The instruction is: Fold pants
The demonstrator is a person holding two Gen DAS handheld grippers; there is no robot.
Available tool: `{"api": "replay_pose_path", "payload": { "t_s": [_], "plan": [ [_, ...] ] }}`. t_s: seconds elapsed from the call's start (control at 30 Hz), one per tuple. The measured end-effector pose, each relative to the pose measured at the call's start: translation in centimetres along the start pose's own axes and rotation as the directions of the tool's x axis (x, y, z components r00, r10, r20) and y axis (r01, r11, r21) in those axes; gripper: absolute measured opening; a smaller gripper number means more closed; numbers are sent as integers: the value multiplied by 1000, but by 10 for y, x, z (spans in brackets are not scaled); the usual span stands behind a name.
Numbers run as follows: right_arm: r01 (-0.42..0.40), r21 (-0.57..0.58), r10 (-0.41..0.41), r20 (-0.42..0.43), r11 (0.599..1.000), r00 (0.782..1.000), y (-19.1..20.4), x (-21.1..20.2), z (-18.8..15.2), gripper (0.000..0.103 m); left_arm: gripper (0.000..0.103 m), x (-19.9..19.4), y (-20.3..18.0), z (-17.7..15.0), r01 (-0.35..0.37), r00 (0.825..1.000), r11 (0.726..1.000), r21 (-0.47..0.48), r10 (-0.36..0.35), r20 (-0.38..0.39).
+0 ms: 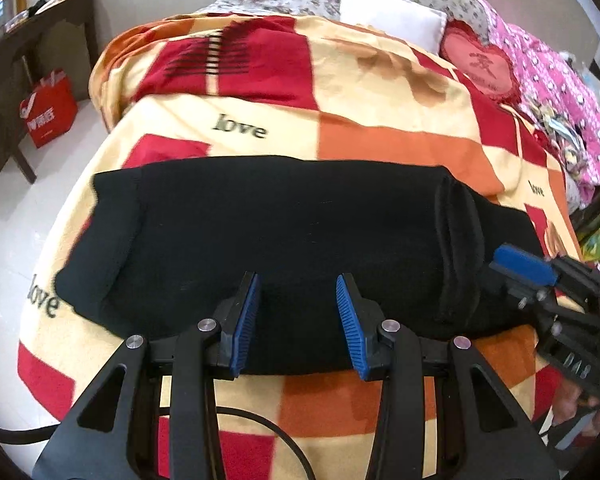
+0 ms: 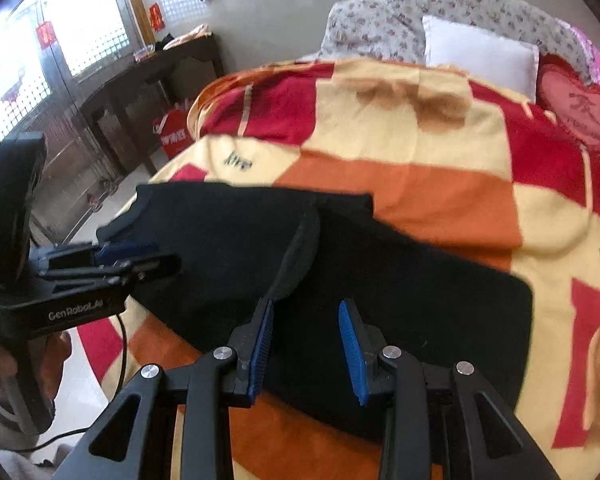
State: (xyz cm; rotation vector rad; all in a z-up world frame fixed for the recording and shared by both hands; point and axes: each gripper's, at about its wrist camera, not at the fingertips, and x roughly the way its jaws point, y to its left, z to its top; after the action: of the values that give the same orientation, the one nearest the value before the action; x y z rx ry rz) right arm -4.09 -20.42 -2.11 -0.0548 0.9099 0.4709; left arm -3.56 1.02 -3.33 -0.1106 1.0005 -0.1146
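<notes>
- Our left gripper (image 1: pixel 297 312): jaws wide, nothing between them, poised over the near long edge of the pants (image 1: pixel 284 240), approx mid-length.
- Our right gripper (image 2: pixel 306 334): jaws wide too, empty, over the near edge of the same cloth, just right of a raised fold ridge (image 2: pixel 296 256).
- Pants: black, lying across the blanket (image 1: pixel 380 148) on the bed, long axis running left–right; appear already doubled into a long band. One end w/ a seamed band sits at far left; which end is waist we can't tell.
- Handling, our guess: soft knit, light, limp, no stiffness. Will sag and drag if lifted by one point; thick enough at doubled edges to pinch well.
- Where to grip: through all layers at the corners of one short end, one gripper each, then carry over.
- Risk: jaws catching the blanket w/ the pants; fuzzy blanket may cling.
- White pillow (image 1: pixel 388 16) and heart cushion (image 1: pixel 484 64) well apart, at bed head.
</notes>
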Motion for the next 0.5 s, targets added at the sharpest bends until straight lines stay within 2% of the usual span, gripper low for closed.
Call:
{"api": "replay_pose_path", "payload": {
  "t_s": [0.17, 0.33, 0.47, 0.5],
  "plan": [
    [53, 6, -53, 9, 999, 999, -3, 11, 15, 32, 39, -12, 30, -5, -13, 1000, 998, -65, 14, 18],
    [108, -26, -108, -2, 994, 994, 5, 34, 22, 32, 39, -24, 70, -15, 12, 999, 983, -185, -5, 39],
    [61, -53, -60, 31, 997, 998, 15, 23, 35, 32, 40, -36, 95, -25, 89, 995, 953, -289, -70, 75],
    [38, -56, -35, 48, 998, 998, 19, 21, 40, 32, 48, -38, 97, -26, 71, 996, 952, -299, -52, 73]
  ]
}}
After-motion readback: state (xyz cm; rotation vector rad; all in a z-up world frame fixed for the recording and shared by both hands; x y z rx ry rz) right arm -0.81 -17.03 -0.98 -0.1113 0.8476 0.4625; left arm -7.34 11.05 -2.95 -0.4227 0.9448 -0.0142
